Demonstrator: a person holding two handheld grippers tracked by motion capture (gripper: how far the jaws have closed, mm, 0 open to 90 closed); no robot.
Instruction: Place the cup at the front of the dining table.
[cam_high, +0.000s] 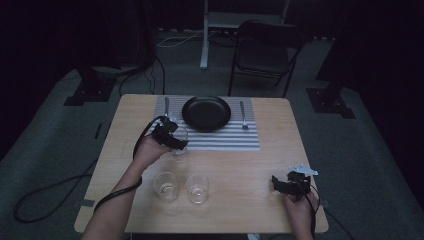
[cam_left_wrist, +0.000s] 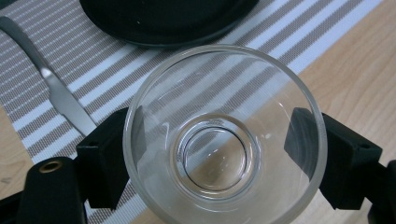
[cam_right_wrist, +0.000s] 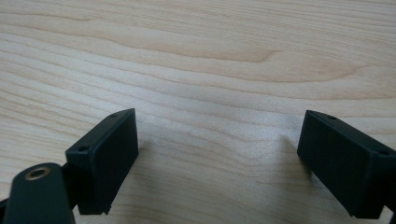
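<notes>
The wooden table (cam_high: 260, 165) carries a place setting along its far edge: a grey-and-white striped placemat (cam_high: 235, 139) at the middle of that edge, with a black plate (cam_high: 206, 112) at the mat's centre, a knife (cam_high: 166, 105) lying on the mat's left strip and a fork (cam_high: 243, 115) on its right. The left gripper (cam_high: 176, 141) is at the near left corner of the placemat with its jaws pinching a clear glass (cam_left_wrist: 223, 135); seen from that gripper's own camera, the black pads press on opposite sides of the glass wall, and the glass sits upright over the mat's near border, where stripes meet bare wood, just near-side of the plate and beside the knife. Whether its base already rests on the mat cannot be told. Two more empty glasses, one (cam_high: 165, 186) beside the other (cam_high: 197, 188), stand close together by the near edge, left of centre. The right gripper (cam_high: 286, 185) rests toward the near right corner, jaws spread wide over bare wood with nothing between them. By my reading the setting is well along: mat, plate and cutlery are laid, and the first glass is about to be placed; setting it down and letting go, and perhaps dealing with the other two glasses, is what remains.
</notes>
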